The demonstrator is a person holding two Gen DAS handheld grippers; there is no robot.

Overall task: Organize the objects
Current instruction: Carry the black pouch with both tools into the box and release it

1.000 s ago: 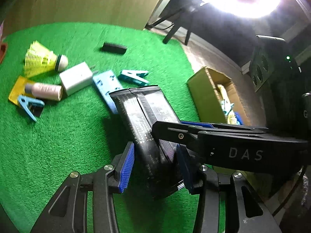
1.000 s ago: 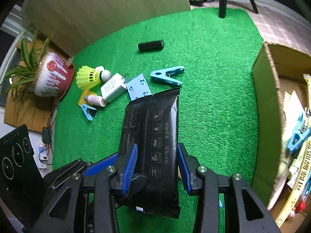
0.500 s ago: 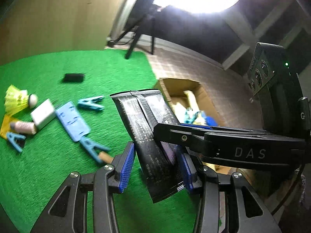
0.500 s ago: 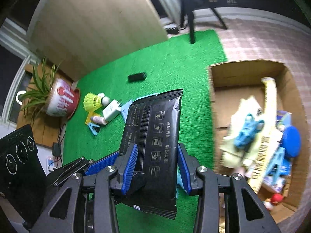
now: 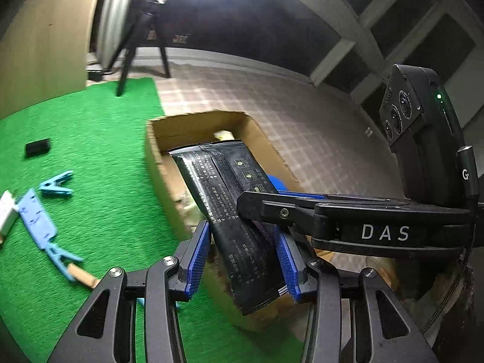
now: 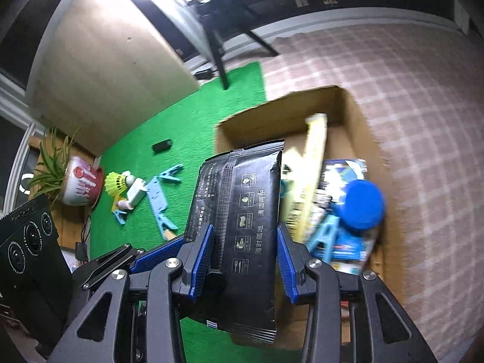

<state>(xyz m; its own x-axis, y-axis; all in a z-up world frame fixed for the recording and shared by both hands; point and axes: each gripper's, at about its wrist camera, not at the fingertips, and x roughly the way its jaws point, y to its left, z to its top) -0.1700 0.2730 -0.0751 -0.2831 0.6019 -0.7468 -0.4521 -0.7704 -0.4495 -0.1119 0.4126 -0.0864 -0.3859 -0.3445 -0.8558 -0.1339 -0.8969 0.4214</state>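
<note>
A black wipes packet [image 5: 239,220] is held in the air by both grippers, which cross at its lower half. My left gripper [image 5: 240,258] is shut on its edges. My right gripper [image 6: 245,260] is shut on it too, and its finger [image 5: 302,208] crosses the packet in the left wrist view. The packet [image 6: 242,220] hangs over the near left corner of an open cardboard box [image 6: 348,112], which also shows in the left wrist view [image 5: 193,124]. The box holds a blue lid [image 6: 363,205], a yellow strip and several other items.
On the green mat [image 6: 187,127] lie blue clothespins [image 6: 169,174], a blue plastic strip [image 6: 157,198], a yellow shuttlecock [image 6: 116,181], a white charger [image 6: 134,193] and a black cylinder [image 6: 161,145]. A potted plant [image 6: 75,187] stands at the mat's left edge. Tiled floor [image 6: 393,69] surrounds the box.
Both grippers have carried the packet to the right, off the mat and over the cardboard box. The grip on the packet has not changed.
</note>
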